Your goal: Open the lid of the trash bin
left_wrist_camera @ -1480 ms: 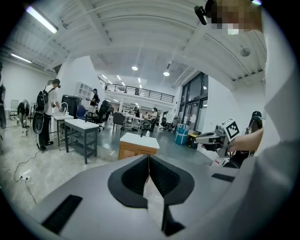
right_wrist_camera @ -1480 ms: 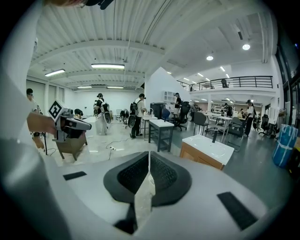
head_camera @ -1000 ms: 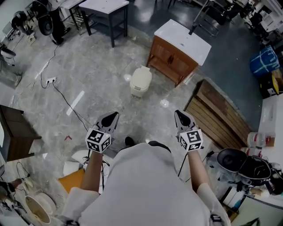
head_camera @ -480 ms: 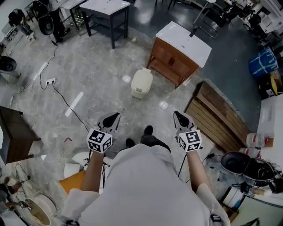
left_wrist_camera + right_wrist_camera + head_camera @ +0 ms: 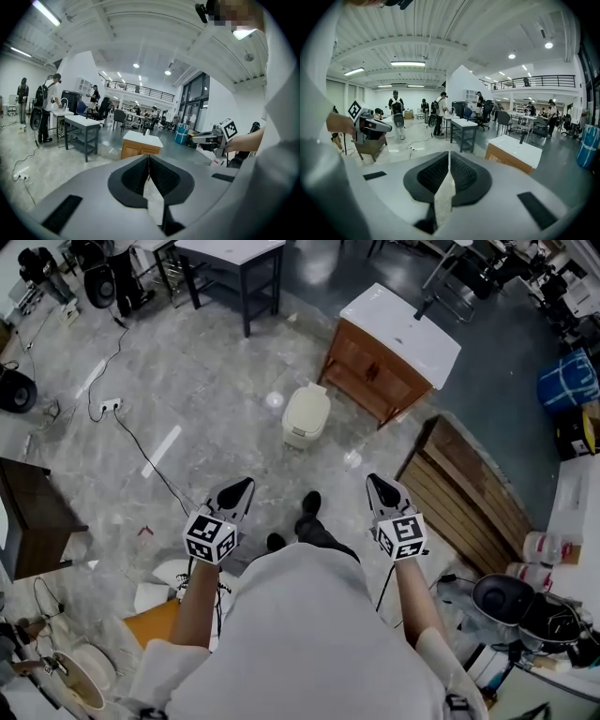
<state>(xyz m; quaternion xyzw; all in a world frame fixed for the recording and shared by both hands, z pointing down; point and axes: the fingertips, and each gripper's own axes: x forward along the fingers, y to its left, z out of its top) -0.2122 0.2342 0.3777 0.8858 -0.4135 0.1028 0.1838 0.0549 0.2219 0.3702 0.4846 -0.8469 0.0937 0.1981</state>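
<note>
A cream trash bin (image 5: 306,413) with its lid down stands on the grey floor, ahead of me, beside a wooden cabinet with a white top (image 5: 394,352). My left gripper (image 5: 242,487) hovers well short of the bin, jaws shut on nothing. My right gripper (image 5: 379,485) is level with it on the other side, also shut and empty. In the left gripper view the shut jaws (image 5: 148,158) point toward the cabinet (image 5: 139,144); the bin is hidden there. The right gripper view shows its shut jaws (image 5: 449,154) and the cabinet (image 5: 514,152), no bin.
A wooden pallet (image 5: 469,488) lies on the right. A dark table (image 5: 236,263) stands at the back, a cable and power strip (image 5: 111,410) run over the floor on the left. A person's shoe (image 5: 310,503) steps toward the bin. Clutter sits at both lower corners.
The view has shifted forward: the bin and cabinet sit slightly lower in the frame, and a foot has stepped out ahead. Both grippers keep their pose, shut.
</note>
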